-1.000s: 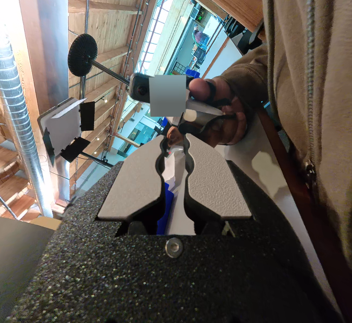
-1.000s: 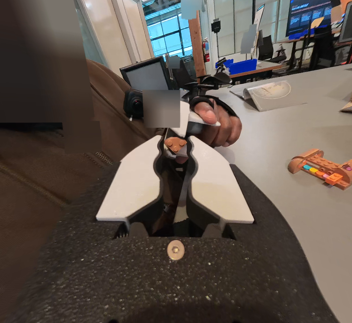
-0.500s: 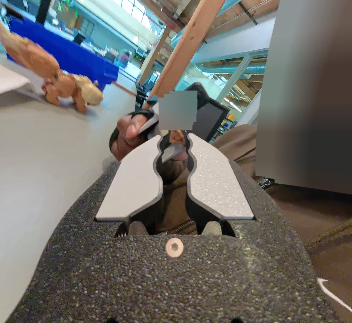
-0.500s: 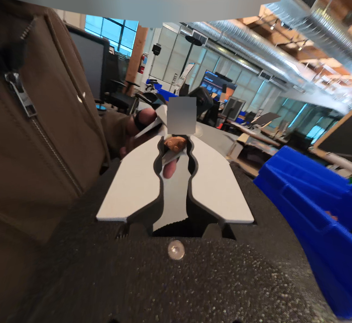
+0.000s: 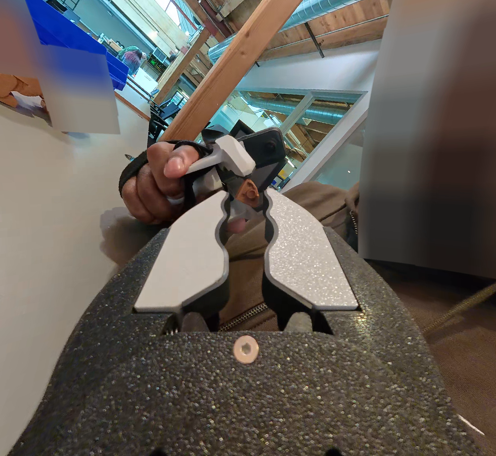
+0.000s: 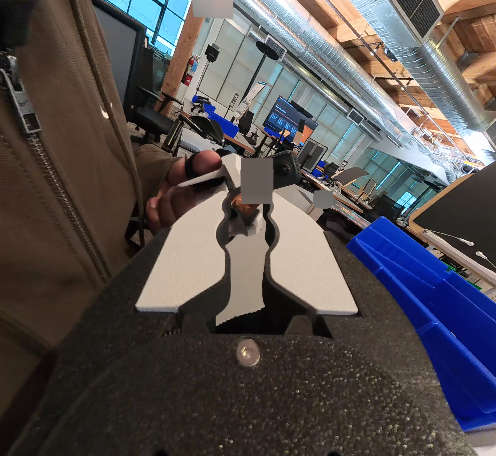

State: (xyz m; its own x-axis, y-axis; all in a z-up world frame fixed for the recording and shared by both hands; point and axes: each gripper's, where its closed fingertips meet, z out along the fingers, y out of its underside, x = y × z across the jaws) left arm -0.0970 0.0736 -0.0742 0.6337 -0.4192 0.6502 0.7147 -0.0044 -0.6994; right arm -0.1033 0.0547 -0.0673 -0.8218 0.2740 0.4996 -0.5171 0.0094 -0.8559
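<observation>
We see the two claws held nose to nose in the air, close in front of a person's brown zipped jacket [image 6: 61, 163], with a small brown studded brick [image 5: 248, 196] right where their tips meet. In the left wrist view, the left claw [image 5: 247, 194] has its grey fingers [image 5: 193, 249] drawn near each other but with a gap left between them, and the brick sits in that gap at the very tips. Facing it is the other claw, gripped by a hand [image 5: 150, 188] with a black strap around it, which hovers by the edge of the pale worktop [image 5: 40, 241] nearest the jacket. In the right wrist view, the right claw [image 6: 248, 198] shows the same narrowed stance, and here the brick [image 6: 241, 207] is half covered by a blurred patch, with the opposite claw's small white fingertips [image 6: 248, 225] just below it and a second hand [image 6: 171, 201] behind. We cannot tell which claw actually pinches the brick, or whether both do; each looks partly closed about it, and contact with the pads is not clear from either view. A blue plastic bin [image 6: 429, 295] lies just beside the right claw's black body on its right side.
</observation>
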